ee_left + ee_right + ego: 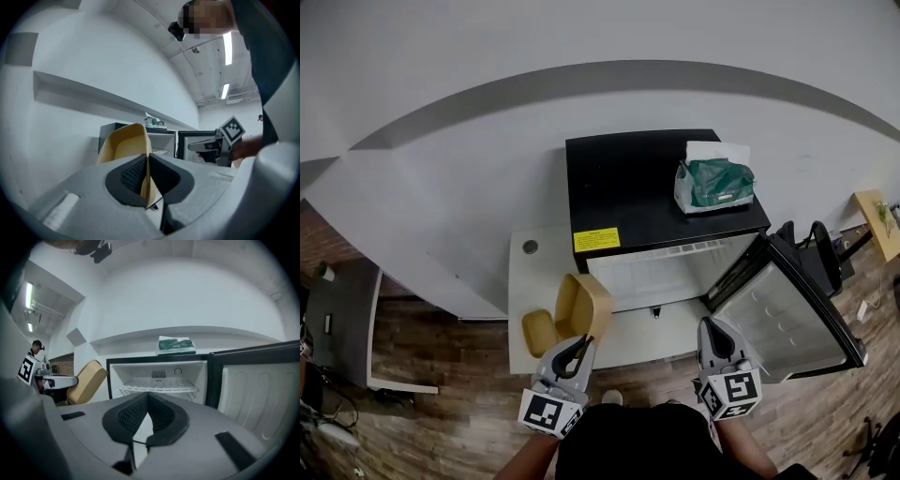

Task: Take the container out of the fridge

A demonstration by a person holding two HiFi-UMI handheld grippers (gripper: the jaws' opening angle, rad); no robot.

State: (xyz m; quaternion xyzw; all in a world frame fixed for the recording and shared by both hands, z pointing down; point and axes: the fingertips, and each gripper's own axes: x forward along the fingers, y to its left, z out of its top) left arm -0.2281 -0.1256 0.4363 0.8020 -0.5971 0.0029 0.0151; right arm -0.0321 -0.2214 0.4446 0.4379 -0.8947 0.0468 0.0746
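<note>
A tan hinged container [572, 314] hangs open in front of the black fridge [647, 187], off its left corner and outside it. My left gripper [580, 343] is shut on the container [124, 145], one thin wall pinched between the pads. The right gripper [713, 328] is shut and empty, in front of the open fridge door [787, 314]. In the right gripper view the fridge interior [159, 380] shows a bare wire shelf, with the container [86, 380] to the left. The closed right gripper [206, 146] also shows in the left gripper view.
A green packet in white wrapping [712, 178] lies on the fridge top. The fridge stands on a low white platform [534, 272] against a white wall. A dark desk [337, 319] is at the left, a black chair [820, 248] at the right.
</note>
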